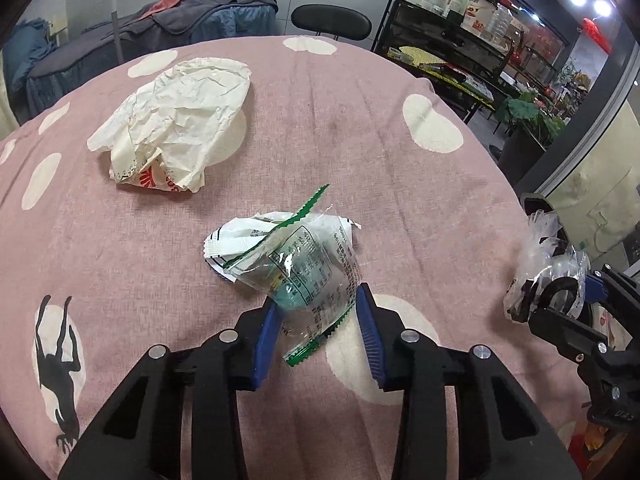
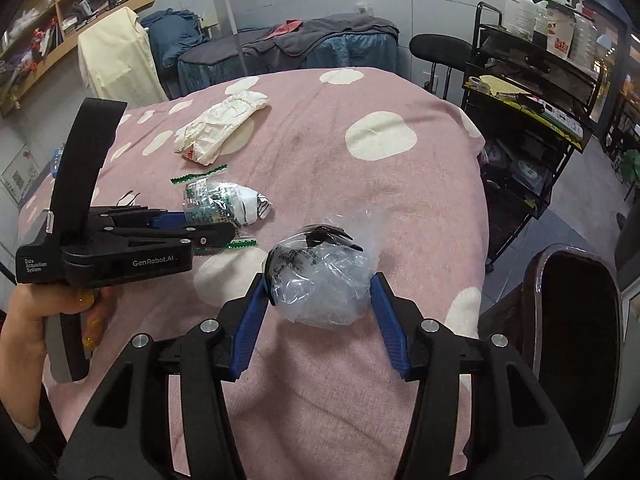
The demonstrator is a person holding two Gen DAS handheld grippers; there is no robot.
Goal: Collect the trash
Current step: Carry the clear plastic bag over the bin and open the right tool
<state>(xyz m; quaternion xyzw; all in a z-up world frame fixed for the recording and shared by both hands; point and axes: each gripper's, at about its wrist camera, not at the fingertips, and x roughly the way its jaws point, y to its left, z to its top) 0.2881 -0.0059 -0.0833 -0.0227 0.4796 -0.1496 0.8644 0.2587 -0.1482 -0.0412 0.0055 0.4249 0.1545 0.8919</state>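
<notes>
A crumpled green-edged clear snack wrapper (image 1: 298,264) lies on the pink spotted tablecloth (image 1: 360,152). My left gripper (image 1: 318,304) is open, its blue pads on either side of the wrapper's near end. The wrapper (image 2: 216,200) and the left gripper (image 2: 188,226) also show in the right wrist view. A crumpled clear plastic bag with black print (image 2: 320,280) sits between the blue pads of my right gripper (image 2: 320,294), which is open around it. That bag (image 1: 548,264) shows at the table's right edge in the left wrist view. A crumpled white paper wrapper (image 1: 176,120) lies farther back on the left.
A dark bin (image 2: 572,344) stands off the table's right edge. A black trolley (image 2: 532,92) with bottles stands at the back right, with a black stool (image 1: 330,20) behind the table. A covered bed (image 2: 288,52) and shelves (image 2: 60,20) are at the back.
</notes>
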